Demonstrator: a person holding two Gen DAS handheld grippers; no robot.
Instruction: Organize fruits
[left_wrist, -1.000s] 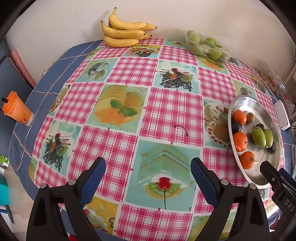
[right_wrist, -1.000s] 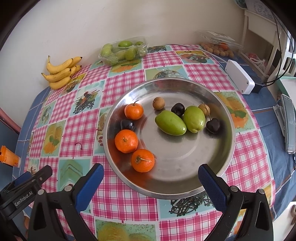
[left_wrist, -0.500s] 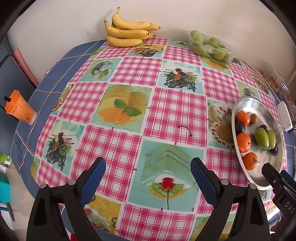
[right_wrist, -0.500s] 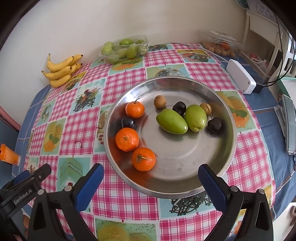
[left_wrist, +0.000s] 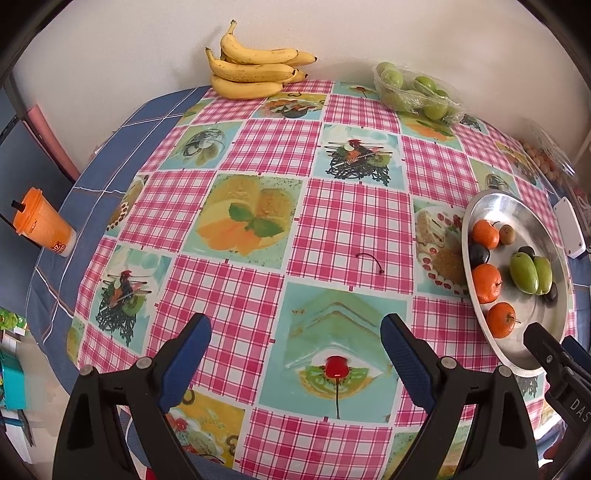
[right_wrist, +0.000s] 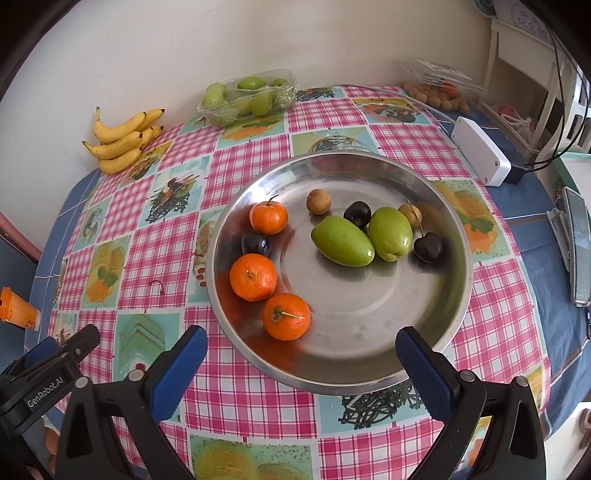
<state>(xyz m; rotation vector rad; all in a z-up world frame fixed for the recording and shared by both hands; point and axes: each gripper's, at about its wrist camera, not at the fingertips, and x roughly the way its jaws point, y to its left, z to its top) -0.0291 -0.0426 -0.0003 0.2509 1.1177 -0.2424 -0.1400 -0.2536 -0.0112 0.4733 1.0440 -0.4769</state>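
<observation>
On the steel plate (right_wrist: 436, 325): three tangerines (right_wrist: 253, 277), two green mangoes (right_wrist: 341, 240), three dark cherries (right_wrist: 427, 247), two brown longans (right_wrist: 318, 201). One banana bunch (right_wrist: 122, 138) at ten o'clock.

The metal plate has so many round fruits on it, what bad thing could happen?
The metal plate is shallow, so if a gripper bumps it, an orange or cherry might roll out. The two green fruits lie touching, with a dark plum right behind; grabbing one could knock the others. The right gripper, jaws open, hovers over the rim.
</observation>
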